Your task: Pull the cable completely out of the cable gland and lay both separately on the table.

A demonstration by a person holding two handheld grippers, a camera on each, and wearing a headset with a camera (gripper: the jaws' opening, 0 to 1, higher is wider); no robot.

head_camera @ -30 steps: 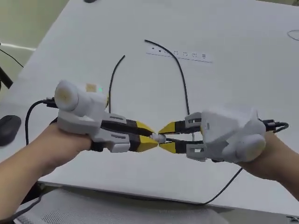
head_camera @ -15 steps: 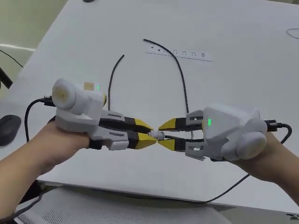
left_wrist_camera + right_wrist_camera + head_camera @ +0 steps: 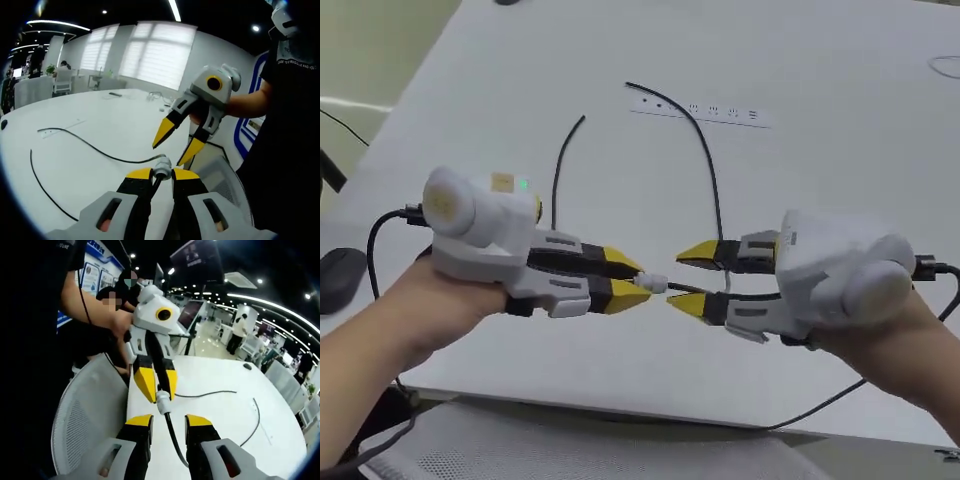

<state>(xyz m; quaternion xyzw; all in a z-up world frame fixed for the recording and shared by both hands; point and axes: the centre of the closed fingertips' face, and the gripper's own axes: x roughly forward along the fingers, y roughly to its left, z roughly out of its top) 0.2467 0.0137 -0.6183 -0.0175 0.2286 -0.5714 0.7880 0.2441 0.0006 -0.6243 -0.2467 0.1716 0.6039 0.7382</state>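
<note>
A small white cable gland (image 3: 654, 285) is pinched between the yellow tips of my left gripper (image 3: 642, 282), which is shut on it above the table's near edge. A thin black cable (image 3: 708, 165) leaves the gland, passes between the jaws of my right gripper (image 3: 689, 278) and curves away across the table. The right gripper is open and its fingers stand clear of the cable. In the left gripper view the gland (image 3: 161, 167) sits at my jaw tips, facing the open right gripper (image 3: 168, 154). In the right gripper view the cable (image 3: 171, 432) hangs from the gland (image 3: 163, 403).
A second, shorter black cable (image 3: 558, 168) lies on the white table (image 3: 820, 160) to the left. A flat white strip (image 3: 705, 112) lies farther back. A dark mouse (image 3: 336, 276) is at the left edge, and a white mesh chair (image 3: 570, 455) stands below the table's edge.
The right gripper, which was closed around the cable right beside the gland, has opened its jaws and drawn back to the right. The left gripper keeps its hold on the gland.
</note>
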